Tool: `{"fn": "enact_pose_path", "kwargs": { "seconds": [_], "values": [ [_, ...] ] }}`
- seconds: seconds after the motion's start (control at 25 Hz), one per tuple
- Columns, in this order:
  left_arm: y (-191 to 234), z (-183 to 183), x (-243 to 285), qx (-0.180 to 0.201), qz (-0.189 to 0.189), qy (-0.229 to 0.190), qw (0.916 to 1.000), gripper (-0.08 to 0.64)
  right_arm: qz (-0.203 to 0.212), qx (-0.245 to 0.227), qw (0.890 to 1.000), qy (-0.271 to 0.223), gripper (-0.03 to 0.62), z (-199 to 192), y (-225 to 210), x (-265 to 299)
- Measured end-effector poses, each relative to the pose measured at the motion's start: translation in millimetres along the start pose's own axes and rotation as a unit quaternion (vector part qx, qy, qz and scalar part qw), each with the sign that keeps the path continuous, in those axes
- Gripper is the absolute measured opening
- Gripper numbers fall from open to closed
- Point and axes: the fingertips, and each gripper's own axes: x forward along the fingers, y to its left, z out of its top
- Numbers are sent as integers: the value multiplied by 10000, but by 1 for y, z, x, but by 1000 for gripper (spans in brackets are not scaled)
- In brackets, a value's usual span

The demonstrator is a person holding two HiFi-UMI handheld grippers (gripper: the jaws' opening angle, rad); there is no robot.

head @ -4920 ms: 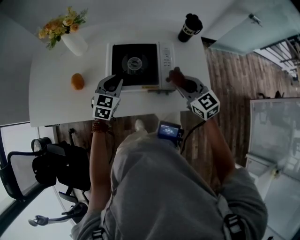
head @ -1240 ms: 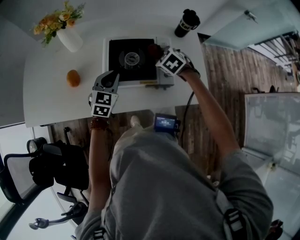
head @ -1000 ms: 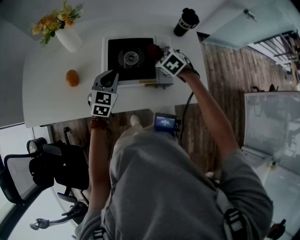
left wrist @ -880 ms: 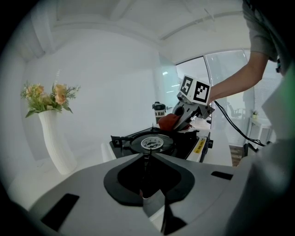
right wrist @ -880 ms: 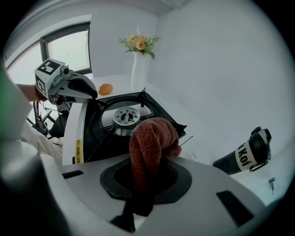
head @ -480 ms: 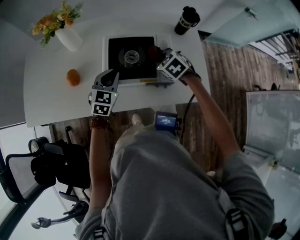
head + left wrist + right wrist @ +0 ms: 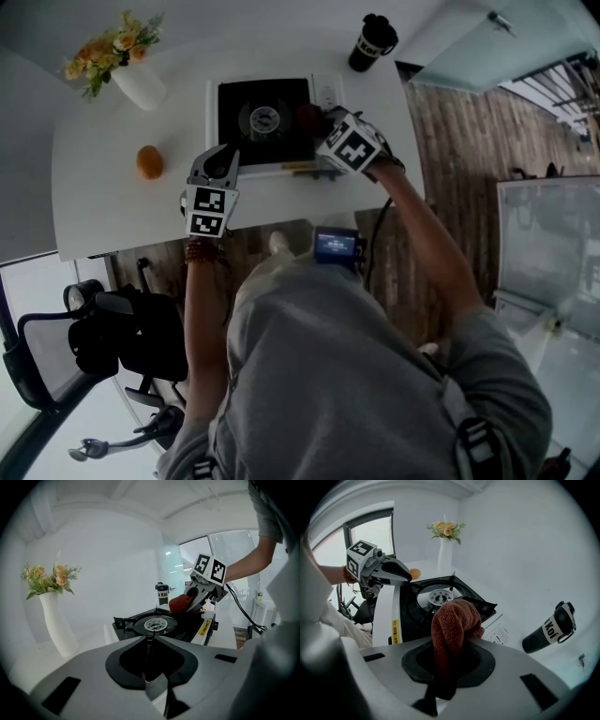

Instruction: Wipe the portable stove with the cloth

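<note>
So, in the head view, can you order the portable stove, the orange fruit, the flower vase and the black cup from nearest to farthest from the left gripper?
Counting from the left gripper:
1. portable stove, right at its tips, just beyond them.
2. orange fruit, on the table to its left.
3. flower vase, at the far left of the table.
4. black cup, at the far right corner.

Bunched rust-red cloth [image 7: 452, 620] on black portable stove [image 7: 242, 142].

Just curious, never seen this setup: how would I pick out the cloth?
On the white table sits a black-topped portable stove. At its right side the right gripper is shut on the cloth: a bunched, rust-red, fuzzy wad, unlike anything nearby.
</note>
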Motion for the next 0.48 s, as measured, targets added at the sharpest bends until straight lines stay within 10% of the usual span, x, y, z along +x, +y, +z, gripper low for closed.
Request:
{"fn": "enact_pose_path", "kwargs": {
  "seconds": [0.48],
  "values": [
    [0,-5,1,81,75,113,9999,66,237,20,9997,-69,64,-9,22,-7]
  ]
}}
